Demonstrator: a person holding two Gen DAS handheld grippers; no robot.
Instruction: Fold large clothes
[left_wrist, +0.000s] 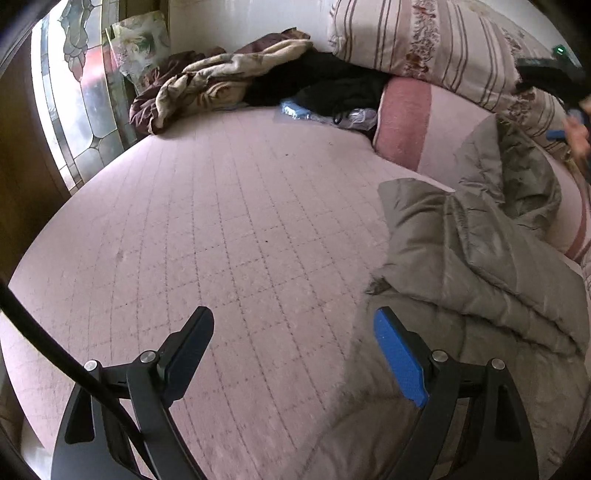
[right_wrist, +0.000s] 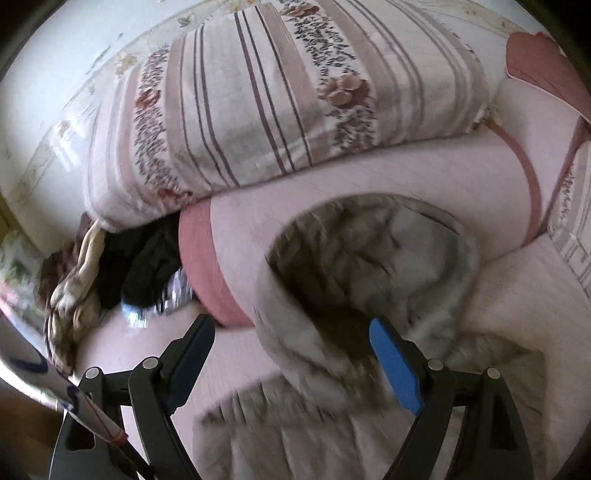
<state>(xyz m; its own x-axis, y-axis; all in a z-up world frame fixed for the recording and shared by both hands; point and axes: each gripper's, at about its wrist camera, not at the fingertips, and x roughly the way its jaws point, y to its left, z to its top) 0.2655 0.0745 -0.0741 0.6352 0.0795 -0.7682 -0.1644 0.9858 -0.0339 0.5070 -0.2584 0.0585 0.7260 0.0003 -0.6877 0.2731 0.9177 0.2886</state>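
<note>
A large grey-olive quilted jacket (left_wrist: 476, 266) lies crumpled on the right side of a pink quilted bed (left_wrist: 221, 229). My left gripper (left_wrist: 293, 332) is open and empty, low over the bed, with its right finger above the jacket's near edge. In the right wrist view the jacket's fur-lined hood (right_wrist: 369, 266) lies just ahead, blurred by motion. My right gripper (right_wrist: 291, 339) is open and empty above the jacket, its right finger over the hood. The right gripper also shows far right in the left wrist view (left_wrist: 565, 122).
A striped floral duvet (right_wrist: 280, 99) and a pink-banded pillow (left_wrist: 413, 122) are piled at the head of the bed. A heap of brown, beige and black clothes (left_wrist: 229, 81) and a plastic bag (left_wrist: 325, 112) lie at the far end. A stained-glass panel (left_wrist: 81, 92) stands at left.
</note>
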